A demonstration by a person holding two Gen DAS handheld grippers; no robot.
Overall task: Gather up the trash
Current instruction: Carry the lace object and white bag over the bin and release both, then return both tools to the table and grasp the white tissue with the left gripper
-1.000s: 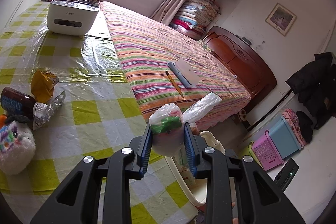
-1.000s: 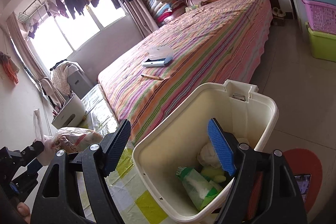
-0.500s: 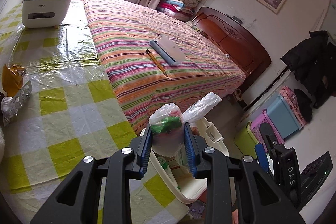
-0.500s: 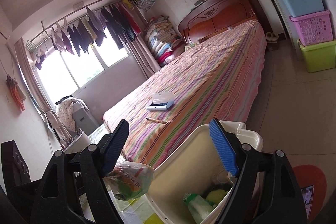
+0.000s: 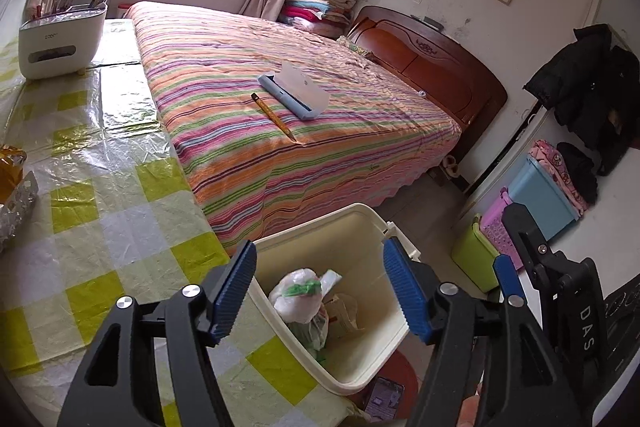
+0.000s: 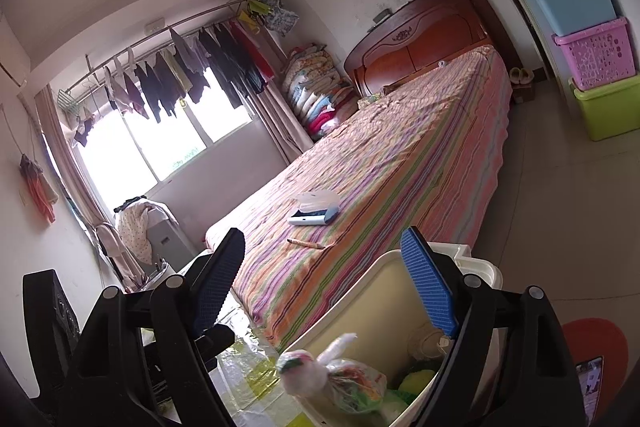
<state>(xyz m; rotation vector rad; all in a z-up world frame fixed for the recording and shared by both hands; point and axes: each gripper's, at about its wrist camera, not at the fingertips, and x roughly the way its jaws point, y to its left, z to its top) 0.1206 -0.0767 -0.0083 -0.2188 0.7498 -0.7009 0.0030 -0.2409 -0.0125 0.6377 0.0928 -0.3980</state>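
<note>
A knotted clear plastic bag of trash (image 5: 298, 297) with green and white scraps inside lies in the cream waste bin (image 5: 320, 221), on top of other rubbish. My left gripper (image 5: 320, 291) hovers right above the bin. Its jaws are opening, with nothing between them and the bag below. In the right wrist view the same bag (image 6: 336, 375) looks blurred just inside the bin (image 6: 380, 263). My right gripper (image 6: 324, 285) stands open over the bin's near rim, holding nothing. Its black body (image 5: 560, 291) shows at the right of the left wrist view.
The bin stands against the edge of a table (image 5: 100, 227) with a yellow-checked cloth under clear plastic. On the table are a foil pack (image 5: 16, 211) and a white organiser (image 5: 60, 39). A striped bed (image 5: 320, 155) lies beyond, with stacked storage boxes (image 5: 536, 203) to the right.
The left gripper's jaws spread apart and let go of the bag, which dropped into the bin. The left gripper moved over the bin. The right gripper tilted upward a little.
</note>
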